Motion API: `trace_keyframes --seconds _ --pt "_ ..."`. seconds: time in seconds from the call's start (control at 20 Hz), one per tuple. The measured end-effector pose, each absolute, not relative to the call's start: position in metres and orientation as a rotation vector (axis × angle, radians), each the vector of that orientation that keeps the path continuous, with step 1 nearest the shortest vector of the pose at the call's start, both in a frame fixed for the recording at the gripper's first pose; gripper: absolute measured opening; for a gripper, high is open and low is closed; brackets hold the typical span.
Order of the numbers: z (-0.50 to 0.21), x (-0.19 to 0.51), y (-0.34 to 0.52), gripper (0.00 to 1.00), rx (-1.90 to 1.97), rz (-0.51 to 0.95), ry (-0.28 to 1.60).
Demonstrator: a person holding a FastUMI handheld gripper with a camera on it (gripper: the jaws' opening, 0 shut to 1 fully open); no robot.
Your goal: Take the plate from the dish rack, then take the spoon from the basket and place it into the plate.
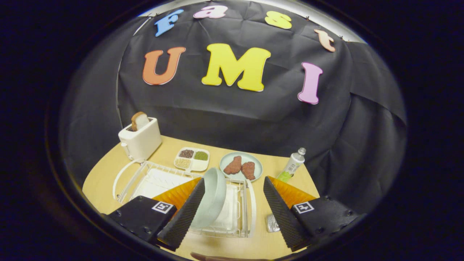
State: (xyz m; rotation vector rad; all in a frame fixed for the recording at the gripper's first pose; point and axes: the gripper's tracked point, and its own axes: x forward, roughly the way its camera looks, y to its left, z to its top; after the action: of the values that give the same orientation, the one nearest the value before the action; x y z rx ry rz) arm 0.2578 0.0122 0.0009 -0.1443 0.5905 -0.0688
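Note:
A pale grey-green plate (213, 197) stands on edge in the white wire dish rack (250, 208) on a wooden table. My gripper (233, 181) is open and wide, hovering over the right end of the rack. The plate sits between the fingers, close against the left finger (186, 214); I cannot tell whether they touch. The right finger (281, 214) is well apart from the plate. A small silvery object (272, 223) lies on the table just right of the rack, partly hidden by the right finger.
Beyond the rack are a round plate with two pieces of meat (241, 166), a divided white dish of grains (192, 158), a white toaster holding bread (140, 139) and a bottle (293, 165). The table's bare wood (105, 177) shows left of the rack.

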Motion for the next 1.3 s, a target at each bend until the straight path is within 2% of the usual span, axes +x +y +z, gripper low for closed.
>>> trace_keyframes --seconds 0.3,0.45,0.6,0.7,0.85,0.95,1.3 --pt "-0.018 0.275 0.015 1.00 -0.189 -0.189 0.810" --pt "-0.037 0.272 0.014 0.95 -0.196 -0.248 0.947" --pt "-0.045 0.278 0.007 0.80 -0.217 -0.308 0.987" --pt "-0.049 0.277 0.011 0.59 -0.230 -0.308 1.025" --pt "-0.041 0.275 0.009 0.15 -0.258 -0.348 1.026" --pt "-0.032 0.273 0.010 0.10 -0.262 -0.376 1.004" --pt "-0.017 0.262 0.020 0.09 -0.285 -0.438 0.968"
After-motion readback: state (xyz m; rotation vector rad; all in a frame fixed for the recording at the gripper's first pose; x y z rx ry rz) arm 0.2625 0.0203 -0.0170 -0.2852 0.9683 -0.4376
